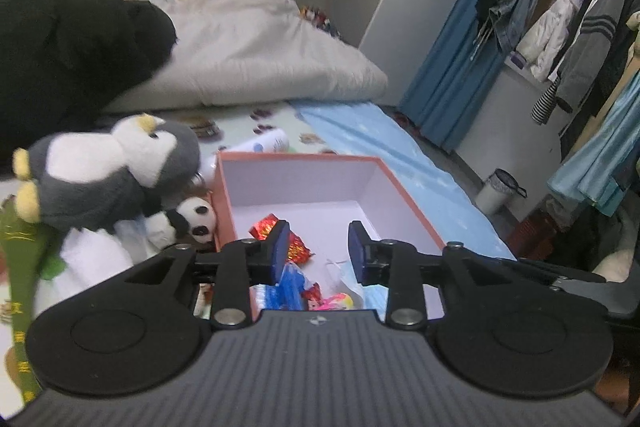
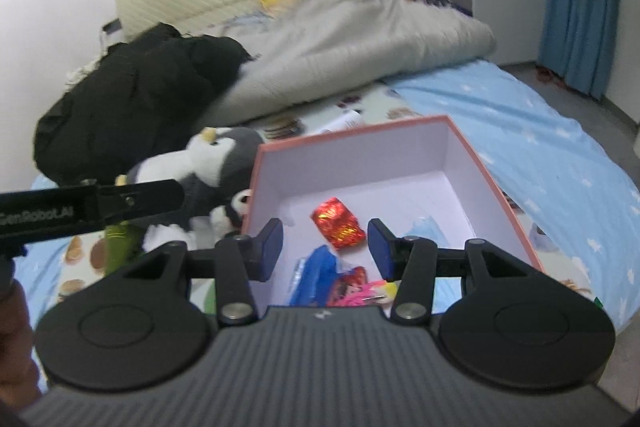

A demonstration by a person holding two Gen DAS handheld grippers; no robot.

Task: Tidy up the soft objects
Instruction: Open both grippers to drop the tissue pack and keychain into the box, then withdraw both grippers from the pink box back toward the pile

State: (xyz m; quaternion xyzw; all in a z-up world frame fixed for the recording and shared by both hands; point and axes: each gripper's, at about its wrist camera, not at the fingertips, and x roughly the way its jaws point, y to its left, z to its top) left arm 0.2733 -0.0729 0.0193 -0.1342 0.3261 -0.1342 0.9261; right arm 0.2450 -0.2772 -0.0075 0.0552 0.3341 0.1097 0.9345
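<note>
A salmon-pink box (image 1: 304, 159) (image 2: 360, 131) with a white inside sits open on the bed. In it lie a red foil packet (image 1: 266, 227) (image 2: 338, 223), a blue packet (image 1: 292, 287) (image 2: 316, 275), a pink wrapper (image 2: 360, 291) and a light-blue face mask (image 1: 352, 283). Left of the box lies a grey-and-white penguin plush (image 1: 120, 163) (image 2: 224, 155), with a small panda plush (image 1: 198, 217) (image 2: 236, 211) under it. My left gripper (image 1: 319, 251) and right gripper (image 2: 325, 247) hover over the box's near end. Both are open and hold nothing.
A black garment (image 1: 72, 47) (image 2: 136, 99) and a folded grey quilt (image 1: 260, 51) (image 2: 352, 39) lie behind the toys. A white bottle (image 1: 272, 143) lies beyond the box. A green cloth (image 1: 20, 267) is at the left, a clothes rack (image 1: 580, 27) and a bin (image 1: 498, 191) at the right.
</note>
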